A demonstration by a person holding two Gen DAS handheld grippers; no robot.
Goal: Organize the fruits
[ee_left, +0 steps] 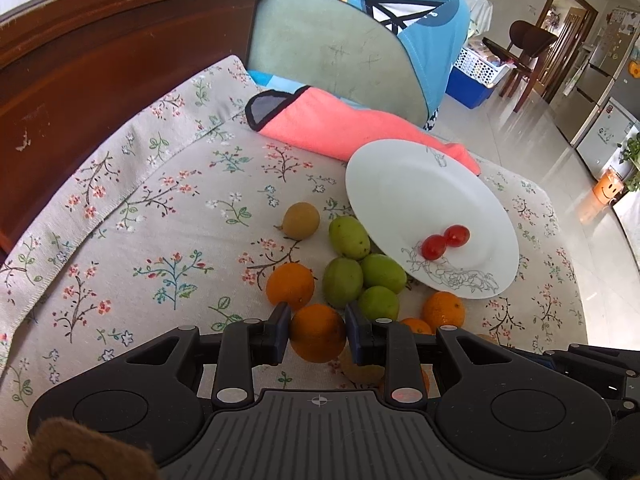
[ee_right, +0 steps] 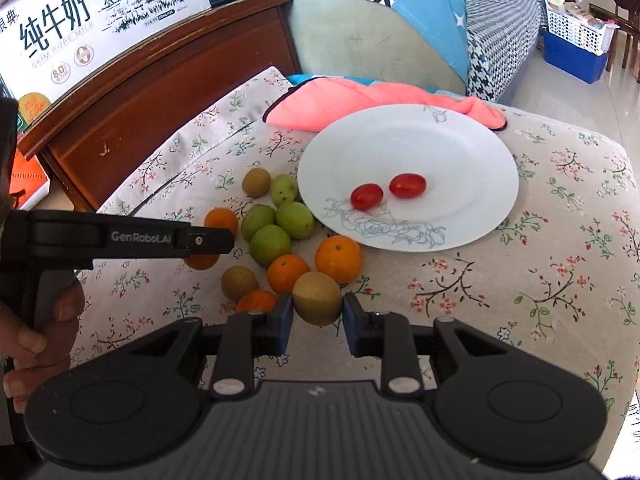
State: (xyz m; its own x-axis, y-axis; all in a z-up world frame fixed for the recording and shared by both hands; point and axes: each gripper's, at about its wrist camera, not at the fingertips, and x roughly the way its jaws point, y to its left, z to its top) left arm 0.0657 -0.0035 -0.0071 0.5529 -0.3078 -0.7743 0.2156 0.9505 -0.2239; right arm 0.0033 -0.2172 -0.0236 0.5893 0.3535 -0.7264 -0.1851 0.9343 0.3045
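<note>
orange (ee_left: 318, 333) | round, glossy | clamped in left gripper (ee_left: 318, 330)

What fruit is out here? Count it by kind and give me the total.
orange: 5
green fruit: 4
kiwi: 3
cherry tomato: 2
Total: 14

The left gripper (ee_left: 317, 334) body hides part of an orange (ee_left: 416, 326) and a brownish fruit (ee_left: 360, 370) behind its jaws.
</note>
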